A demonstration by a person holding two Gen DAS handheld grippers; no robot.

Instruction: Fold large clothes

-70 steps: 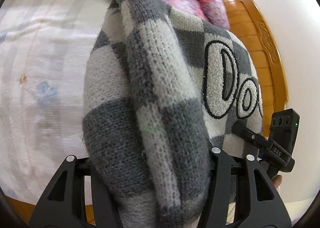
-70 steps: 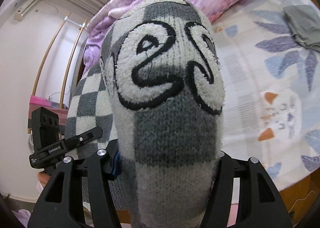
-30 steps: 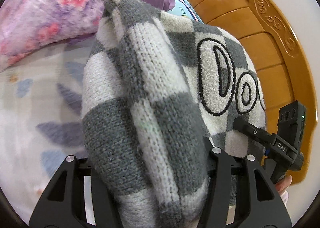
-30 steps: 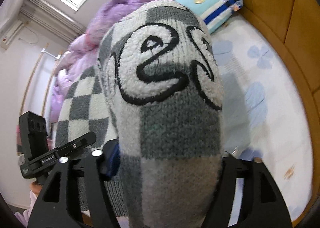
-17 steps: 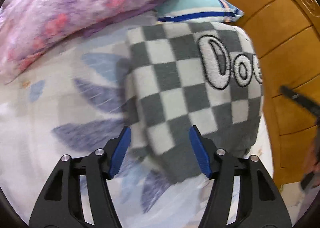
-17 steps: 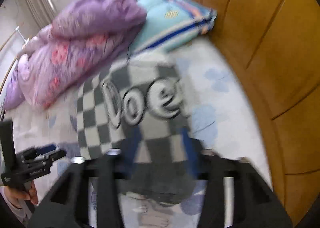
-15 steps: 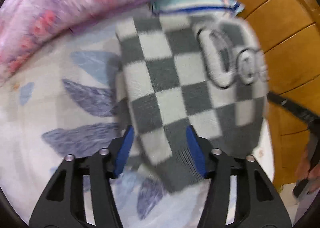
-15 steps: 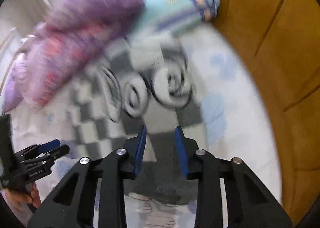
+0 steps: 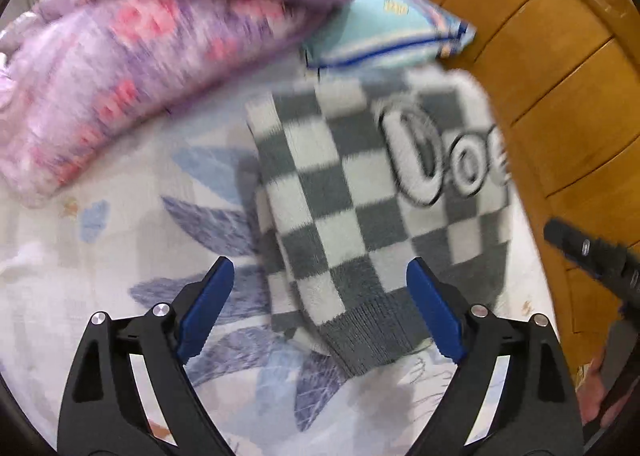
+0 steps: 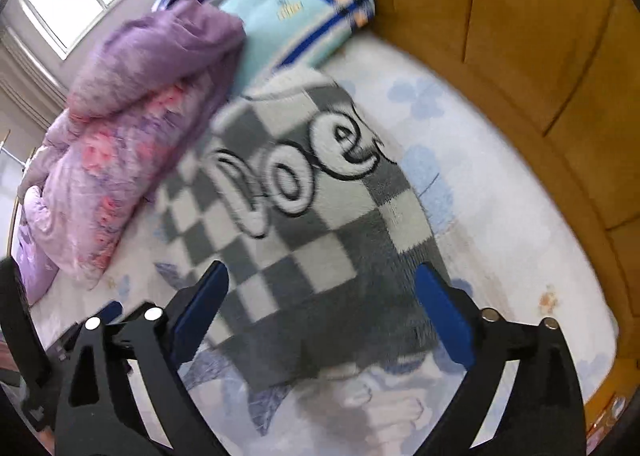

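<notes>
- Bedsheet (image 9: 120, 256) with blue leaf print fills both views, with the wooden headboard (image 9: 560, 76) along its far side.
- I see the checkered sweater (image 9: 360, 216), folded into a thick block, lying flat just beside the headboard, below the striped pillow (image 10: 296, 12) and right of the purple quilt (image 9: 140, 56).
- Left gripper (image 9: 320, 308) and right gripper (image 10: 320, 308): my jaws are spreading apart, and the pads clear the knit, whose ribbed hem (image 9: 368, 332) sits between them.
- I judge it soft, bulky, light and non-slip; I'd grab that hem or a folded edge.
- No containers in view.
</notes>
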